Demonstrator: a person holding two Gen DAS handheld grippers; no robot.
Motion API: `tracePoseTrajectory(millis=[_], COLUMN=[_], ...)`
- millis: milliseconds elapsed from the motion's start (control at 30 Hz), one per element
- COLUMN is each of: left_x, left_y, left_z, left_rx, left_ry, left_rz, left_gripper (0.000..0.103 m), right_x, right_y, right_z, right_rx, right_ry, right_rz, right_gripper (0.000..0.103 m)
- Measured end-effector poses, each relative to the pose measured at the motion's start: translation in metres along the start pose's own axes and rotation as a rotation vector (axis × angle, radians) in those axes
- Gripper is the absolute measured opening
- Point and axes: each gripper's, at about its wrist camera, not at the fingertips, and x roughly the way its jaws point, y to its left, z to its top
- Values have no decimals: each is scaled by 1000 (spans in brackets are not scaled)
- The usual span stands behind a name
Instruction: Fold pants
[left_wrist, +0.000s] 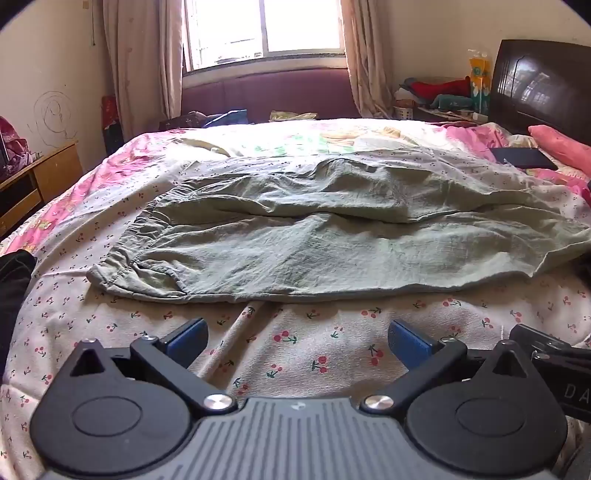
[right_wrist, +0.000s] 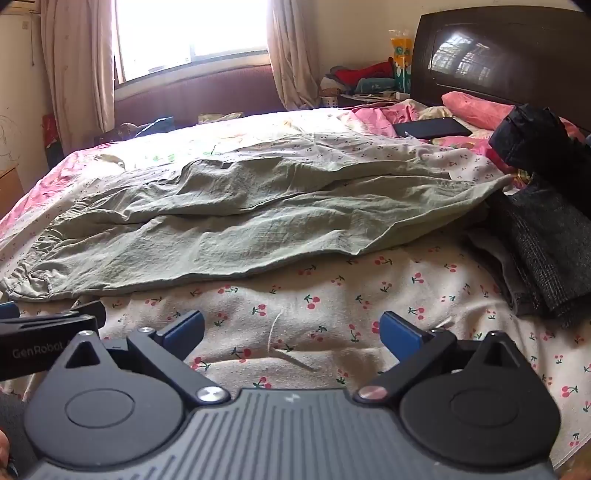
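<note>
- The pants (left_wrist: 314, 236), pale green and wrinkled, lie spread lengthwise across the bed (left_wrist: 295, 354), waistband to the left and legs running right, one leg partly folded over the other.
- The left hand-held gripper (left_wrist: 297, 338) hovers over the cherry-print sheet just short of the pants' near edge, its blue-padded fingers wide apart and holding nothing.
- The right hand-held gripper (right_wrist: 291, 332) sits likewise in front of the pants (right_wrist: 240, 229), fingers spread apart and empty, just beside the left one.
- Only the right wrist view shows a stack of dark folded clothes (right_wrist: 543, 258) near the leg ends, with what may be a black garment hanging above it.
- Only the left wrist view shows the wooden cabinet (left_wrist: 40, 181) left of the bed.
- A dark flat thing (right_wrist: 432, 128), perhaps a tablet, lies by the pink pillow (right_wrist: 476, 107).
</note>
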Motion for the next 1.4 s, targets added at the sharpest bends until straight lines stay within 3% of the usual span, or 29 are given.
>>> tracePoseTrajectory(millis=[1400], left_x=[2], left_y=[-4], left_z=[-2], left_rx=[36], left_ry=[-9], left_rz=[8], left_gripper=[103], right_x=[5], right_y=[2], right_z=[-2], right_rx=[-13], right_ry=[20], right_rz=[-1], right_gripper=[101])
